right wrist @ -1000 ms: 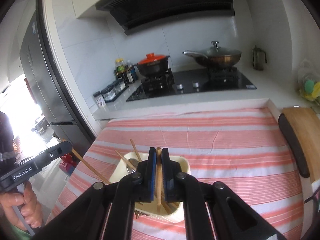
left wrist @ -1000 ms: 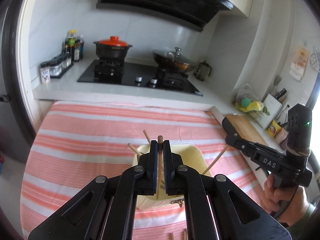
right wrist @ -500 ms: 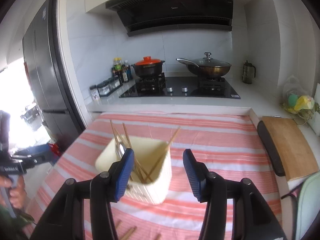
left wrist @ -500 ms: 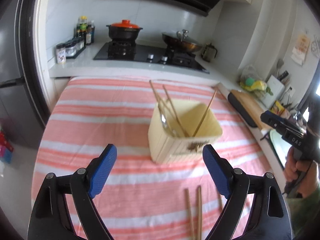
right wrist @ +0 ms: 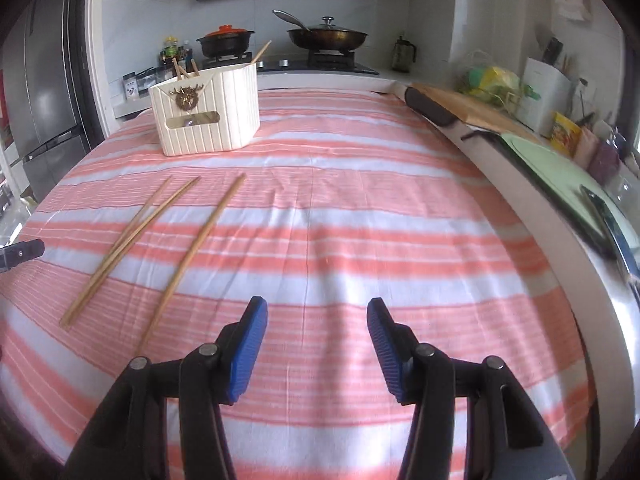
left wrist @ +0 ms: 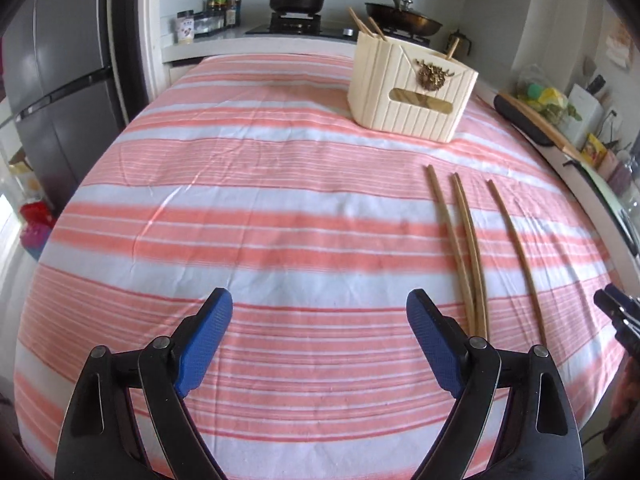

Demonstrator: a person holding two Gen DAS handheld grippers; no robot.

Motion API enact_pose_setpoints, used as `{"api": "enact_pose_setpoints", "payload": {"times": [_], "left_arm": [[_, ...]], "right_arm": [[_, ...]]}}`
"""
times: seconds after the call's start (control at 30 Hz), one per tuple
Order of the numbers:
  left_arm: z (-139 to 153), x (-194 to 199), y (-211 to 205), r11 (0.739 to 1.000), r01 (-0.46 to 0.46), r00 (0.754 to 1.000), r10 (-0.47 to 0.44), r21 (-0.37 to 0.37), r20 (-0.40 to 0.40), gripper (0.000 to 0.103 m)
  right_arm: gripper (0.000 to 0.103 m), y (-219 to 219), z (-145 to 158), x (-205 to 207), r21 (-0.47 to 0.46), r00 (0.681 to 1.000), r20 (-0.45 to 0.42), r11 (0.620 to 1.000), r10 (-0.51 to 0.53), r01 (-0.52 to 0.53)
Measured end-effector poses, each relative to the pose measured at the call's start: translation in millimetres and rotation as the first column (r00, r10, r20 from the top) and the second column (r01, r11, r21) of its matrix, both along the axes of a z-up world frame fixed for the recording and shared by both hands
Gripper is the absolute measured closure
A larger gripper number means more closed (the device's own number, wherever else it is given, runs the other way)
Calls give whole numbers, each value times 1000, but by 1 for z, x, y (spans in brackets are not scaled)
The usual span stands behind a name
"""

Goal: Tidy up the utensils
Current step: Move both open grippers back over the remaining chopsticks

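Observation:
A cream ribbed utensil holder (left wrist: pixel 412 88) (right wrist: pixel 208 114) stands at the far side of the striped table, with several wooden chopsticks poking out of its top. Three loose chopsticks (left wrist: pixel 464 240) (right wrist: pixel 132 236) lie flat on the cloth in front of it. My left gripper (left wrist: pixel 318 312) hangs open low over bare cloth, just left of the chopsticks' near ends. My right gripper (right wrist: pixel 316 314) is open too, over bare cloth to the right of the chopsticks. Nothing sits between either pair of blue pads.
The table wears a pink and white striped cloth (left wrist: pixel 260 208). A wooden cutting board (right wrist: pixel 476 108) and a sink edge (right wrist: pixel 580 216) run along the right. Behind the table are a stove with a red-lidded pot (right wrist: pixel 226 40) and a wok (right wrist: pixel 326 36). A fridge (left wrist: pixel 52 92) stands at the left.
Both grippers were shut on a chopstick over the holder, then opened and dropped it in. Both have since pulled back and down to the near part of the table.

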State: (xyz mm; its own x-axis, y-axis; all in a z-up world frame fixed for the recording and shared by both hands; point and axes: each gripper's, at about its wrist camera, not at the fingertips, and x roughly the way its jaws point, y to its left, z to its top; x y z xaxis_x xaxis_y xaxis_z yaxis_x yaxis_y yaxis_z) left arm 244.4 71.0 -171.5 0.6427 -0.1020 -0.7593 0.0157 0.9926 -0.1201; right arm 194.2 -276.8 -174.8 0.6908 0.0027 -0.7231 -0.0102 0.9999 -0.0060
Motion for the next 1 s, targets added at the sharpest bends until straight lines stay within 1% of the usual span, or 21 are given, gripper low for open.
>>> {"api": "enact_pose_setpoints", "payload": {"times": [0.07,0.13,0.2,0.33,0.43,0.47,0.53,0.63,0.73,0.87,0.9,0.93,1.0], "left_arm": [[-4,-2,-4,1000,18,1000,-18,-7,-4,13],[-7,-2,-6,1000,20,1000,-21,-13,-19,13],[-6,-3,-8,1000,21,1000,-22,-21,-21,13],[-2,-11,-15,999,35,999,-36,-22,-14,13],[0,-14,-24,996,78,997,-79,-52,-25,13],[0,-15,-29,994,93,995,-95,-50,-28,13],[-2,-16,-38,993,112,993,-113,-24,-37,13],[-6,-18,-48,992,128,991,-127,12,-48,13],[-11,-18,-59,988,154,986,-152,20,-64,13],[-20,-20,-85,970,238,968,-232,47,-98,12],[-21,-20,-90,968,244,966,-237,59,-103,12],[-20,-21,-91,970,237,968,-230,59,-98,12],[-14,-23,-84,978,208,976,-207,11,-72,12]], "right_arm": [[50,-1,-2,-16,3,1000,30,1000,-1,1],[50,0,-5,-24,-28,998,59,1000,4,-2],[50,1,-5,-21,-29,998,57,1000,11,-9],[50,7,-4,-18,11,998,68,1000,18,-19],[50,19,-2,-18,17,995,72,998,62,-63],[50,23,-2,-18,13,994,74,997,77,-78],[50,29,-3,-18,13,993,76,995,94,-95],[50,31,-2,-19,35,992,77,994,103,-106],[50,31,-2,-22,34,992,76,994,105,-107],[50,26,-3,-23,43,994,67,995,90,-93],[50,24,-3,-23,48,994,65,995,86,-89],[50,23,-3,-23,53,994,66,995,82,-86],[50,22,0,-25,55,994,71,995,80,-84]]}}
